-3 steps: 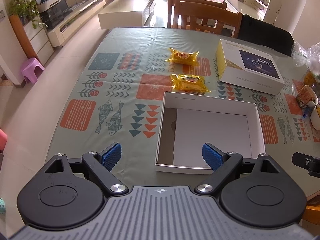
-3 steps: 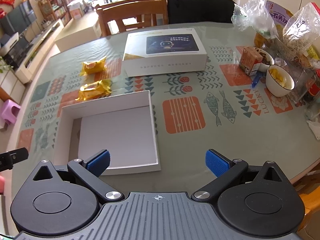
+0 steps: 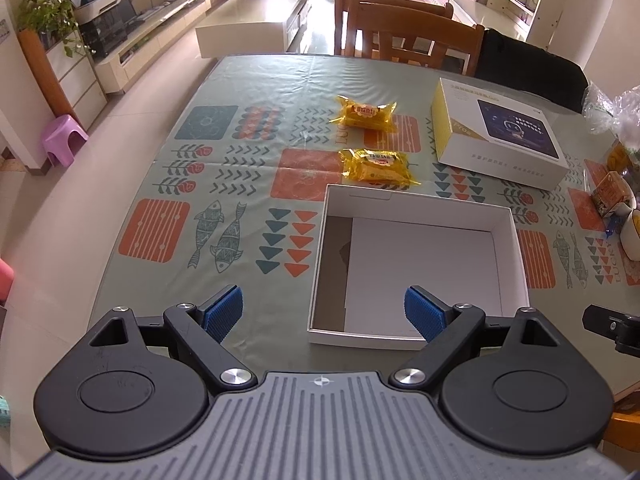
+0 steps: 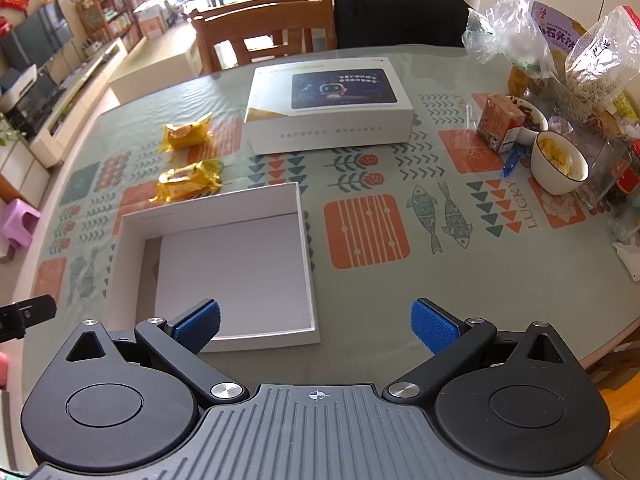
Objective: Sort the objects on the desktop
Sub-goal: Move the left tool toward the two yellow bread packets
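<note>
Left wrist view: the left claw hovers spread apart above the white tray, two yellow snack packs lying just beyond it. Right wrist view: the right claw, jaws wide and holding nothing, hangs over the worktop at the tray's near corner.

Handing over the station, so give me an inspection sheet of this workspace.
Surface: table under a patterned cloth.
Job's things: open white box, empty; two yellow snack packs beyond it; closed tablet box.
Clutter: bowl, small carton, plastic bags at the right edge.
Grippers: left gripper and right gripper open, fingers empty, above the near edge.
Cables: nothing seen.
Surroundings: wooden chairs, purple stool.
</note>
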